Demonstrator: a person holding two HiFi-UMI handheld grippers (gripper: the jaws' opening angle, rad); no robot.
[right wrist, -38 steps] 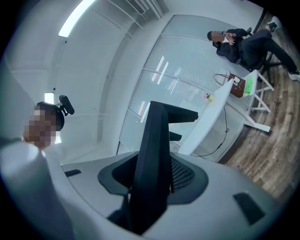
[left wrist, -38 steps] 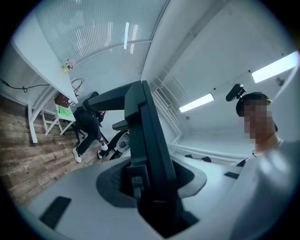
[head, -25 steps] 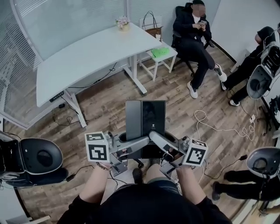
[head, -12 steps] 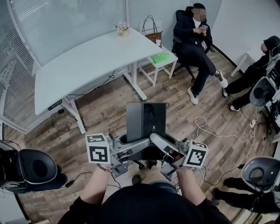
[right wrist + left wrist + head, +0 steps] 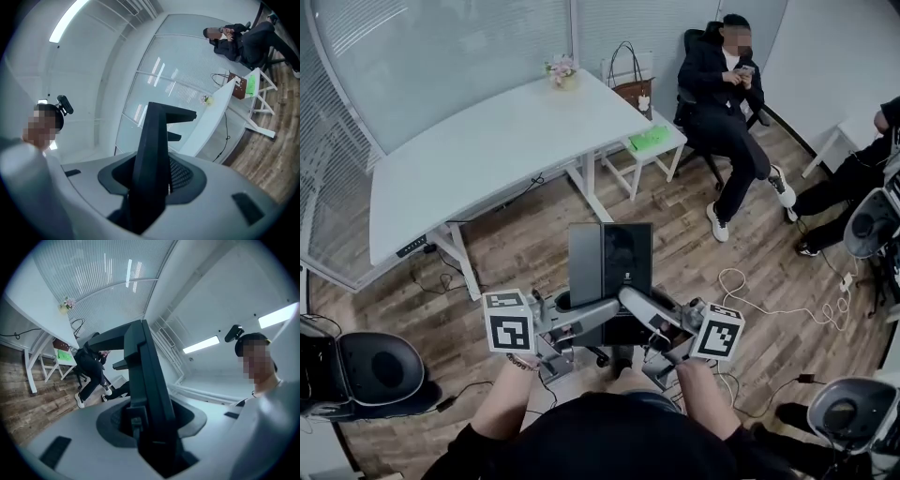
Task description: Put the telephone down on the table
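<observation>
The black, flat, rectangular telephone (image 5: pixel 610 264) hangs glossy face up above the wooden floor, well apart from the white table (image 5: pixel 487 150).

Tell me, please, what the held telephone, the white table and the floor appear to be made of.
Telephone: looks like hard black plastic or glass; the left panel is matte, the right one glossy with faint reflections.
Table: smooth white top with an even, dull sheen, likely laminate.
Floor: brown planks with visible grain; real wood or wood-look vinyl, unclear.
</observation>
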